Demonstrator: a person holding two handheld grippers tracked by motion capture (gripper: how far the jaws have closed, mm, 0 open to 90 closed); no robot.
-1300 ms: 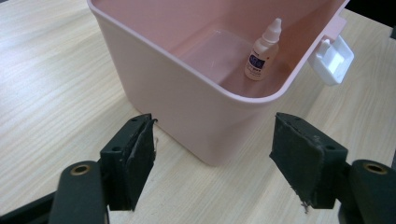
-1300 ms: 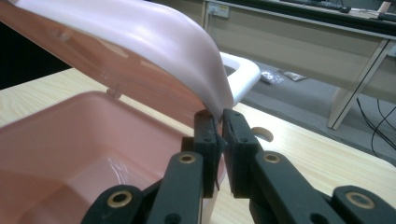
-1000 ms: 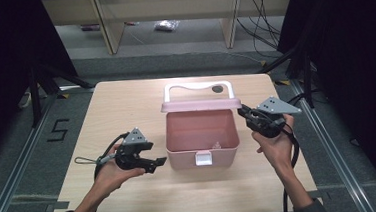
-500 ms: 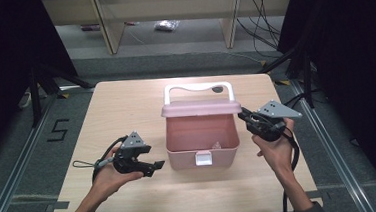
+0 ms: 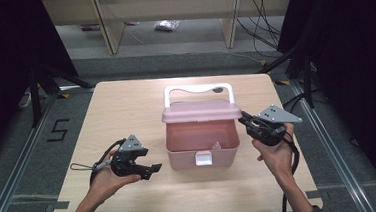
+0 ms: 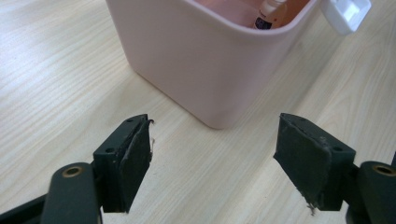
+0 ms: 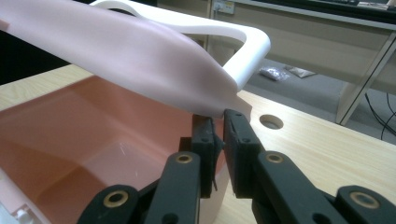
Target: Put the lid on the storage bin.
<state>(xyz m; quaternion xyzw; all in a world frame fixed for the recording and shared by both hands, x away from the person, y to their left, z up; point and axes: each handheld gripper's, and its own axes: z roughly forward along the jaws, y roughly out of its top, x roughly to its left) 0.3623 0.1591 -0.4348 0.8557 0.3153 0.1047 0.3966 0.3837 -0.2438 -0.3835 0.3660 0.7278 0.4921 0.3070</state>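
Right fingers: pads (image 7: pixel 233 149) nearly closed under the corner of the pink lid (image 7: pixel 140 51); seemingly pinching the lid's edge, though the contact itself hides behind the lid rim.
Left fingers: pads (image 6: pixel 135 158) spread wide, nothing between them, bare wood of the table (image 6: pixel 56 84) beneath.
Right gripper (image 5: pixel 249 120): at 3 o'clock of the pink box (image 5: pixel 202 145), tips at the lid's right end, held in the right hand (image 5: pixel 274 152).
Left gripper (image 5: pixel 148 171): at 9 o'clock of the box, near its left wall but apart from it, jaws pointing toward the box, held in the left hand (image 5: pixel 106 177).
Lid: raised and tilted above the box's far rim, at 12 o'clock of the box opening, not seated.
Handle (image 5: pixel 198 92): white, on the lid, beyond it toward 12 o'clock.
Box: open, at the table's middle, slightly toward the 6 o'clock edge; white latch (image 5: pixel 203 158) on its near wall.
Small bottle (image 6: pixel 268 11): inside the box, against the near wall; label too small to read.
Table hole (image 7: pixel 272 122): round, in the wood at 2 o'clock of the right pads.
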